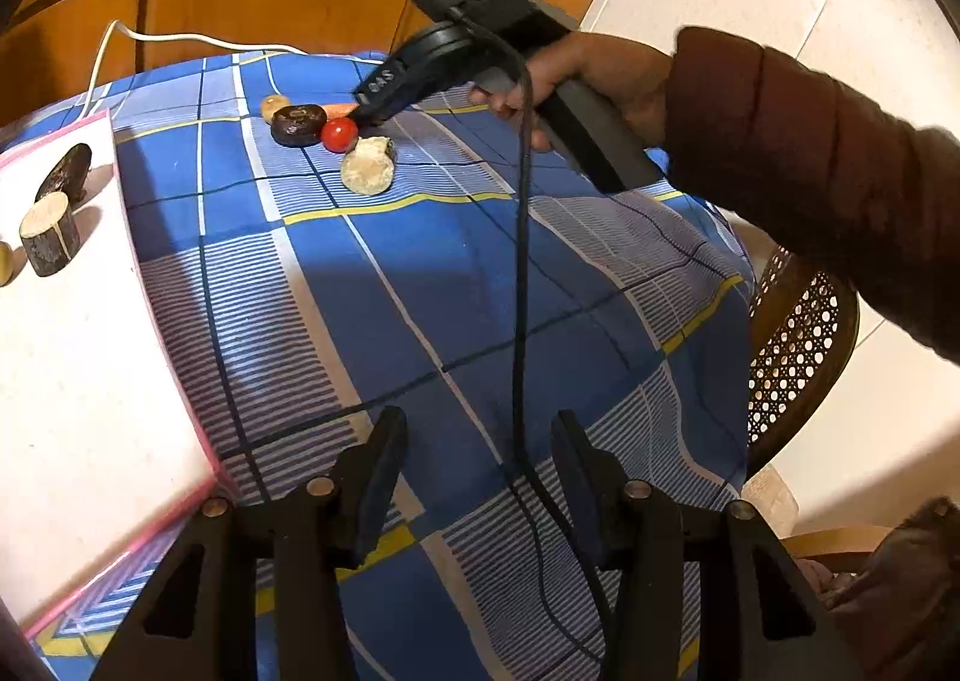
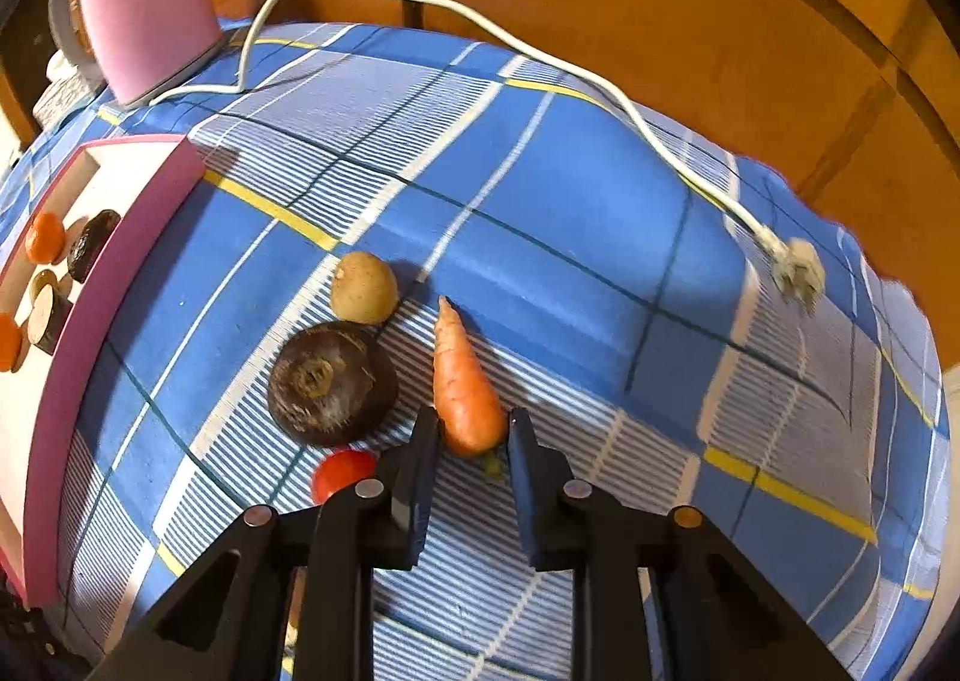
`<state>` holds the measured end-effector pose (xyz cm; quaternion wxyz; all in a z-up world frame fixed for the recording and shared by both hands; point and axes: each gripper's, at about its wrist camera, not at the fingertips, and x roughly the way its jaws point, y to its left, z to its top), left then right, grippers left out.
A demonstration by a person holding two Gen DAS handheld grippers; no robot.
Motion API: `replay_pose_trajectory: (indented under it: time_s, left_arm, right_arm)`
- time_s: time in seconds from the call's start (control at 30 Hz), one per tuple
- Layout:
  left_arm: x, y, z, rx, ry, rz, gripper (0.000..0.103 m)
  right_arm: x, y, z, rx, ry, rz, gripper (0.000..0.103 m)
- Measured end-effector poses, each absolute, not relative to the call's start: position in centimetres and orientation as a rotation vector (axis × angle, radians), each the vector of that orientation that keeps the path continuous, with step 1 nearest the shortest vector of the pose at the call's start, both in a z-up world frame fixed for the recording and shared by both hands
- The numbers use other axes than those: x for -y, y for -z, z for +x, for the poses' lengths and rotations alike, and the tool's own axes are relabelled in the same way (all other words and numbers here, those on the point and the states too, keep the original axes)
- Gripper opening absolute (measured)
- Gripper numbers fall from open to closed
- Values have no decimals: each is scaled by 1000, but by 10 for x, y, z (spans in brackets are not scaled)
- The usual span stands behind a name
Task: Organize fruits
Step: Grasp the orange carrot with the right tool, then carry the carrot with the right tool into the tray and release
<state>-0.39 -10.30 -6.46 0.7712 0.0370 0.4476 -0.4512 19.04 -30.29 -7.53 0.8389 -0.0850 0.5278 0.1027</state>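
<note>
Right gripper (image 2: 471, 432) pinches the carrot's (image 2: 465, 381) thick end on the checked cloth (image 2: 600, 213); next, a lift toward the pink-rimmed tray (image 2: 150, 189).

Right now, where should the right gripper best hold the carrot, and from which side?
Grip the carrot across its thick end, coming from above, as the right gripper does. It lies flat on the cloth, and its narrow tip would probably slip.

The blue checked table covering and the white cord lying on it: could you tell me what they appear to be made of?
The blue checked table covering looks like matte woven fabric: printed stripes and soft creases, with no shine. The white cord looks like smooth plastic-sheathed cable, slightly glossy, bending in loose curves and ending in a pale plug.
</note>
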Motion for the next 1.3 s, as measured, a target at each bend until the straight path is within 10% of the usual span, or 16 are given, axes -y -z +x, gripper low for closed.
replay_pose_trajectory:
  time_s: [0.77,0.97,1.3]
  left_arm:
    - [91,52,-12,-919,912,61,50]
    - [40,-17,-19,-640,703,-64,51]
    - [-75,-11,20,-699,95,-322,60]
  right_arm:
    - [335,77,117,-1201,-22,-177,22]
    - [330,75,104,-1179,-5,-169,22]
    - [330,75,104,-1174,-11,-173,22]
